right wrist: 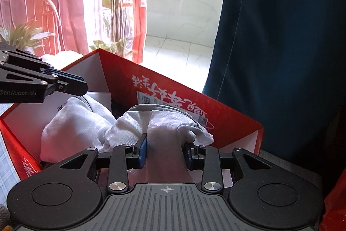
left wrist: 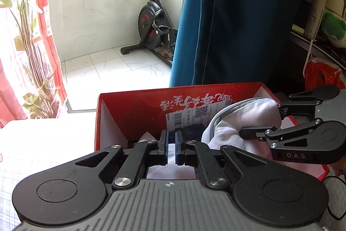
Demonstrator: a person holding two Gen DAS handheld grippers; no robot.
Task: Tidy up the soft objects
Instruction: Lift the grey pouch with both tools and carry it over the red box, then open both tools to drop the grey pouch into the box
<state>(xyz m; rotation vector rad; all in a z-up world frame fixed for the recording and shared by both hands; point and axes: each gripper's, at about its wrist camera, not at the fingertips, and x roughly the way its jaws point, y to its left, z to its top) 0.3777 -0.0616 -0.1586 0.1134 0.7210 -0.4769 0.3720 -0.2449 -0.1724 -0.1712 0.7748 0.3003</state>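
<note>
White grey-trimmed cloth garment (right wrist: 129, 125), pinched by right gripper (right wrist: 165, 149), is lowered into red cardboard box (left wrist: 134, 109); left gripper (left wrist: 172, 144) nearly closed, hold unclear; release pending.

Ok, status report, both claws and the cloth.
Right claw shut on white garment, over red box. Left claw shut, white fabric in it. Dark item in box underneath.
</note>
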